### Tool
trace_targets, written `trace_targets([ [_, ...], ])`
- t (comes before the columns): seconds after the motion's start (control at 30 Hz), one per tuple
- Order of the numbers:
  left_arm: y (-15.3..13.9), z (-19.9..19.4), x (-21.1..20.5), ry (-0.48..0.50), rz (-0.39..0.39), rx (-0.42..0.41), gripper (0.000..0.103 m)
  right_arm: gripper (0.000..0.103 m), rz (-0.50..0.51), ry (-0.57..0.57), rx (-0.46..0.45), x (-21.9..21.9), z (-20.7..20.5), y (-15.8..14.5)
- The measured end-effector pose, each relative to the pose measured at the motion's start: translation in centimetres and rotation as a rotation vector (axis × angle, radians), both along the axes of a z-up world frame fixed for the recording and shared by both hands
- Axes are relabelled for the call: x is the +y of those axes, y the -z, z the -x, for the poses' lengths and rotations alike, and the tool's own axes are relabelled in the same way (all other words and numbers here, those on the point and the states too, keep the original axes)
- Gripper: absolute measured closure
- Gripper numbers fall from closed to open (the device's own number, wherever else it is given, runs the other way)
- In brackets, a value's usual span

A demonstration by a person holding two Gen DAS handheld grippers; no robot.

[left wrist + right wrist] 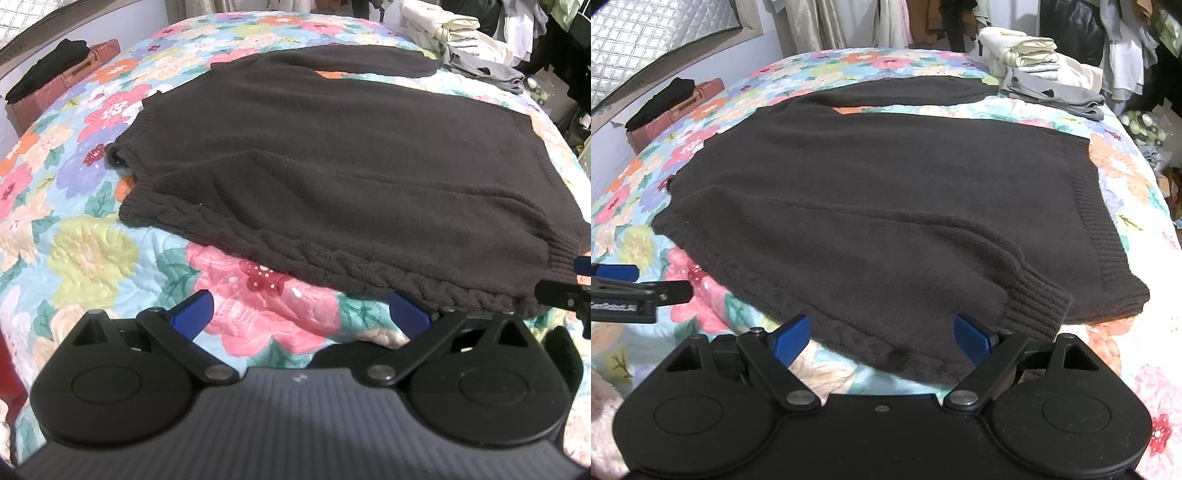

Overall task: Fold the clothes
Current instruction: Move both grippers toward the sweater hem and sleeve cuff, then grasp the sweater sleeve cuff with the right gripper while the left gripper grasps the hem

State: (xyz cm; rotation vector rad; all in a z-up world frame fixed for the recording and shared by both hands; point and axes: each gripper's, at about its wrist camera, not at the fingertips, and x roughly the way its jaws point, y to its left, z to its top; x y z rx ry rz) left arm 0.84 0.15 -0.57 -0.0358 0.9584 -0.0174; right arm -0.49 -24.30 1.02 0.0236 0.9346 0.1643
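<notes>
blue pads spread wide and holding nothing on both the left gripper (301, 310) and the right gripper (882, 334), each held low and level at the near cabled edge of the black sweater (332, 155). it lies flat on the floral quilt (92, 254), one sleeve laid across, probably ready for a fold away from the person.

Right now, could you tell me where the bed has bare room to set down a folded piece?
Bare quilt lies left of the black sweater, up to the maroon case, and in a near strip before both open tongs. The far right corner is crowded with folded clothes.
</notes>
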Motion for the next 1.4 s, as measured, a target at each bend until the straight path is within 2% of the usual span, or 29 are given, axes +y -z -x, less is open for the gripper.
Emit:
trace_targets([
  [0.1, -0.1, -0.1, -0.1, -0.007, -0.021, -0.024, 0.0, 0.015, 0.02, -0.045, -0.038, -1.7, -0.8, 0.4],
  [0.17, -0.4, 0.0, -0.8, -0.006, -0.103, -0.07, 0.0, 0.015, 0.003, -0.018, -0.051, -3.2, -0.9, 0.6],
  [0.23, -0.8, 0.3, -1.7, 0.01, -0.188, -0.127, 0.0, 0.015, -0.062, -0.023, -0.049, -4.5, -1.0, 0.6],
  [0.27, -0.9, 0.3, -2.0, 0.019, -0.203, -0.146, 0.0, 0.015, -0.08, -0.036, -0.05, -4.8, -1.0, 0.6],
  [0.43, -0.2, -1.1, -1.6, 0.038, -0.086, -0.137, 0.0, 0.015, 0.067, -0.192, -0.096, -4.0, -0.4, 1.1],
  [0.57, 0.4, -3.6, 0.3, -0.044, -0.047, -0.138, 0.003, 0.015, 0.183, -0.21, -0.111, -4.6, -0.9, 1.9],
  [0.63, 0.4, -4.9, 2.0, -0.118, -0.019, -0.149, 0.004, 0.015, 0.181, -0.141, -0.091, -6.3, -2.0, 2.7],
  [0.77, 1.0, -5.7, 5.5, -0.226, 0.028, -0.117, 0.018, 0.017, 0.212, -0.016, -0.077, -9.7, -3.3, 3.8],
  [0.9, 1.8, -5.0, 7.7, -0.304, 0.106, -0.083, 0.022, 0.017, 0.204, -0.006, -0.09, -11.8, -3.2, 5.1],
  [1.0, 2.3, -4.9, 8.1, -0.34, 0.101, -0.071, 0.021, 0.018, 0.121, -0.024, -0.066, -12.0, -3.8, 6.8],
  [1.03, 2.3, -4.9, 8.1, -0.345, 0.1, -0.07, 0.021, 0.026, 0.103, -0.041, -0.067, -11.6, -4.0, 7.2],
  [1.07, 2.2, -4.9, 8.0, -0.35, 0.1, -0.074, 0.021, 0.04, 0.097, -0.069, -0.074, -11.1, -4.2, 7.4],
  [1.1, 2.1, -5.0, 8.0, -0.352, 0.103, -0.081, 0.021, 0.045, 0.104, -0.1, -0.088, -10.6, -4.2, 7.3],
  [1.17, 1.8, -5.0, 7.9, -0.344, 0.111, -0.1, 0.021, 0.083, 0.114, -0.144, -0.124, -9.9, -4.5, 6.9],
  [1.3, 2.2, -5.0, 8.0, -0.346, 0.132, -0.067, 0.021, 0.084, 0.111, -0.142, -0.206, -9.6, -5.3, 4.4],
  [1.4, 2.8, -5.1, 9.4, -0.404, 0.167, -0.038, 0.021, 0.085, 0.09, -0.15, -0.305, -9.8, -6.4, 0.8],
])
